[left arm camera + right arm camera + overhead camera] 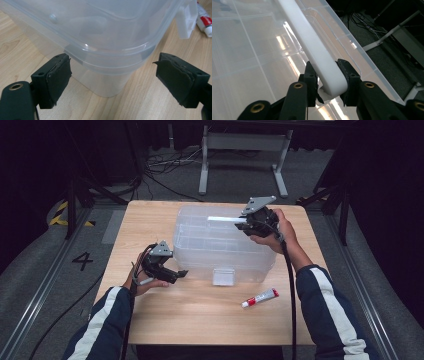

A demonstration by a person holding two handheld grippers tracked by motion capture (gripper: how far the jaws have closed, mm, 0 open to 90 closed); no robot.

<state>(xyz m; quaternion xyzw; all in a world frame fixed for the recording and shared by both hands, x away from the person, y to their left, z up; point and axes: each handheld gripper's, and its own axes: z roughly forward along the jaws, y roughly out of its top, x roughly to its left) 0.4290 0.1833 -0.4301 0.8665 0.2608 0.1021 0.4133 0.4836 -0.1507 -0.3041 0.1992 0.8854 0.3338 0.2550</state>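
Note:
A clear plastic storage box point(220, 245) with its lid on sits in the middle of the wooden table. My right gripper point(248, 223) is at the box's far right corner, shut on a white latch bar point(317, 50) that runs along the lid's far edge. The same white latch bar point(225, 219) lies across the lid top in the high view. My left gripper point(177, 274) is at the box's near left corner, open, and its pads point(58, 75) stand on either side of the rounded box corner point(110, 62) without touching it.
A second white latch point(223, 276) hangs down the box's front side. A small red and white tube point(260, 298) lies on the table point(200, 320) near the front right of the box. Beyond the table are a white metal stand and floor cables.

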